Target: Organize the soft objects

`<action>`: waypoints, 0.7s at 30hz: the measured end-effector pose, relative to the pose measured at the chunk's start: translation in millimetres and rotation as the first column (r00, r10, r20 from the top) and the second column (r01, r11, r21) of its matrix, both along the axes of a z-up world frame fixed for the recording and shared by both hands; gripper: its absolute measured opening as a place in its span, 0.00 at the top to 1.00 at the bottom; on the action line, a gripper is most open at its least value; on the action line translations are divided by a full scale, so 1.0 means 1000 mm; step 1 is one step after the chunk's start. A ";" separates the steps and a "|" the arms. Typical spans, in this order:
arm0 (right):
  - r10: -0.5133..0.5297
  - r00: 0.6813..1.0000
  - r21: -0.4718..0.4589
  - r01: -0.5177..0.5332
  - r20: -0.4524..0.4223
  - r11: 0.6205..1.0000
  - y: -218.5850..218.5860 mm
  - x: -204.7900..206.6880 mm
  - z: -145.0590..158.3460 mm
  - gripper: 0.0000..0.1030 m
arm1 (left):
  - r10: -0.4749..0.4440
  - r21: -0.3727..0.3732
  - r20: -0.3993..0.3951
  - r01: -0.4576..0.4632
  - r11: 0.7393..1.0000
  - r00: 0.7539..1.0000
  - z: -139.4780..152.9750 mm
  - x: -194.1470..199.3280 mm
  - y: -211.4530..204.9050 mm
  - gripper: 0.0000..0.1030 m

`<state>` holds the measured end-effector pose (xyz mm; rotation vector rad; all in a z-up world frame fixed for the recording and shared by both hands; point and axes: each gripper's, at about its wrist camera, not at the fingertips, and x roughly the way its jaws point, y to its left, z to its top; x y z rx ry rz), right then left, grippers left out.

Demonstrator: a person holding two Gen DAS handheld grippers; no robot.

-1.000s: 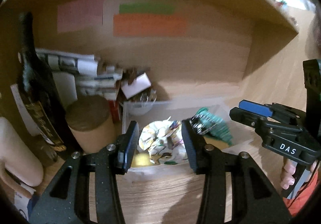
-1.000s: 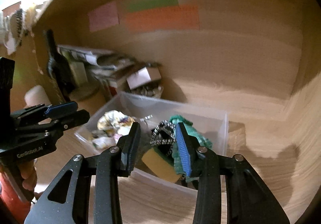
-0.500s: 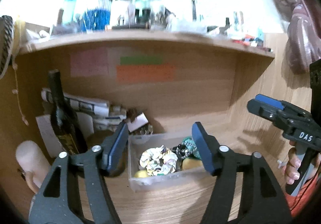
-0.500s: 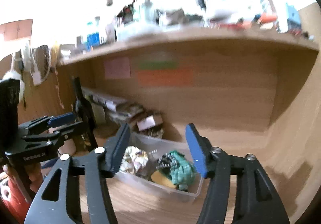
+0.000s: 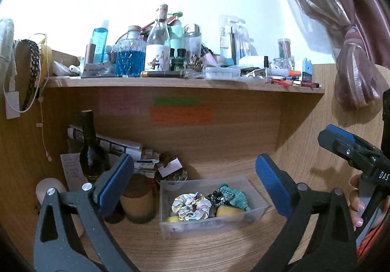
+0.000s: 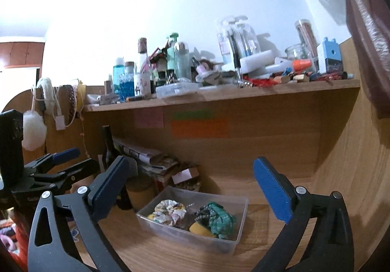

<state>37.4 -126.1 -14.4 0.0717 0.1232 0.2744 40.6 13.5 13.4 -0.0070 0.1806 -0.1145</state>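
Note:
A clear plastic box (image 5: pixel 168 201) (image 6: pixel 240 223) stands on the wooden desk under a shelf. In it lie a floral scrunchie (image 5: pixel 191 206) (image 6: pixel 170 208), a teal scrunchie (image 5: pixel 235 195) (image 6: pixel 220 219), a black patterned scrunchie (image 5: pixel 220 196) (image 6: pixel 203 214) and yellow sponges (image 5: pixel 229 211) (image 6: pixel 198 228). My left gripper (image 5: pixel 195 186) is open and empty, well back from the box. My right gripper (image 6: pixel 192 189) is open and empty, also back from the box. Each gripper shows at the edge of the other's view.
A dark wine bottle (image 5: pixel 91 150), a brown-lidded cardboard tube (image 5: pixel 137 201), rolled papers (image 5: pixel 114 145) and a small box (image 5: pixel 170 166) crowd the desk left of the plastic box. The shelf (image 5: pixel 185 82) above holds many bottles and cosmetics. A curtain (image 5: pixel 353 52) hangs at right.
Both grippers have pulled back and up from the plastic box and opened wide. The view now takes in the shelf above. The soft objects stay in the box.

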 end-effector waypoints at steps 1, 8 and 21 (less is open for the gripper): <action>0.002 1.000 0.001 -0.002 0.003 1.000 -0.001 -0.002 0.000 0.01 | 0.001 0.001 0.004 -0.001 1.000 1.000 0.000 -0.002 0.000 0.01; -0.001 1.000 -0.009 0.002 0.015 1.000 0.006 -0.013 0.000 0.00 | 0.003 0.009 0.013 -0.004 1.000 1.000 0.000 -0.007 -0.004 0.01; -0.001 1.000 -0.016 0.001 0.014 1.000 0.013 -0.016 -0.002 0.00 | 0.003 0.011 0.013 -0.003 1.000 1.000 0.000 -0.008 -0.004 0.00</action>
